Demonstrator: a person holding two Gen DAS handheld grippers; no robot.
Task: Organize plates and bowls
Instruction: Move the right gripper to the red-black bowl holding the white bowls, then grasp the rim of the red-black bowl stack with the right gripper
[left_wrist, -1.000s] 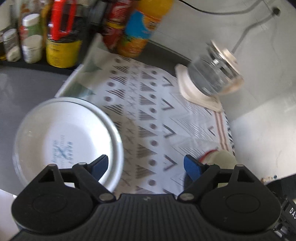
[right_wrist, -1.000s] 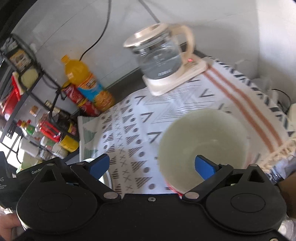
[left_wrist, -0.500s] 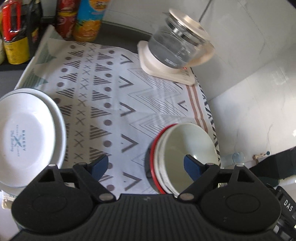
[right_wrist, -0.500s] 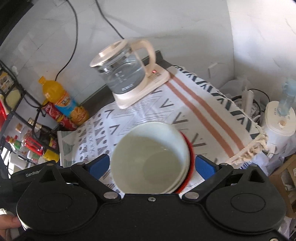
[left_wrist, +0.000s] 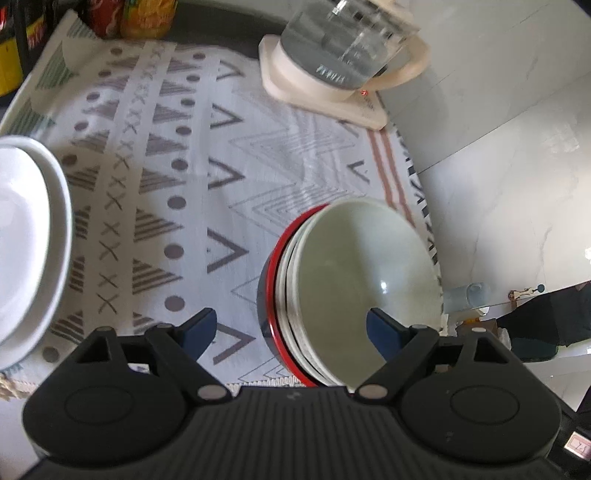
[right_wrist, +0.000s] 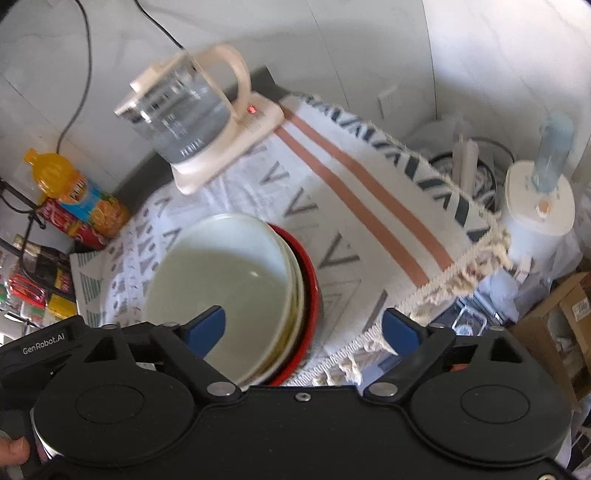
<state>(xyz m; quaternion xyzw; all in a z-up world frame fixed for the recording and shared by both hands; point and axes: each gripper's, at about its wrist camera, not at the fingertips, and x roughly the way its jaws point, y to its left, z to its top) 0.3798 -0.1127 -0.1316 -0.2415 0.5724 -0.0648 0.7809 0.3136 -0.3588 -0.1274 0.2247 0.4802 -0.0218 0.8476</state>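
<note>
Nested pale-green ceramic bowls (left_wrist: 364, 273) in a red-rimmed bowl (right_wrist: 308, 273), mouths up, now nearer on the patterned cloth (left_wrist: 192, 177); white plates (left_wrist: 26, 236) at nine o'clock. Left tool (left_wrist: 291, 328) and right tool (right_wrist: 303, 326) spread, empty.

Counted:
- bowls (left_wrist: 354, 273): one nested stack, near right on cloth (left_wrist: 192, 155); red outer bowl plus at least three pale ones inside; exact number cannot be told.
- plates (left_wrist: 33, 236): two stacked, near left.
- kettle (left_wrist: 343, 48): one, far right.
- bottles (right_wrist: 79, 199): two seen, far left: one orange, one red.
- grippers: two.
</note>
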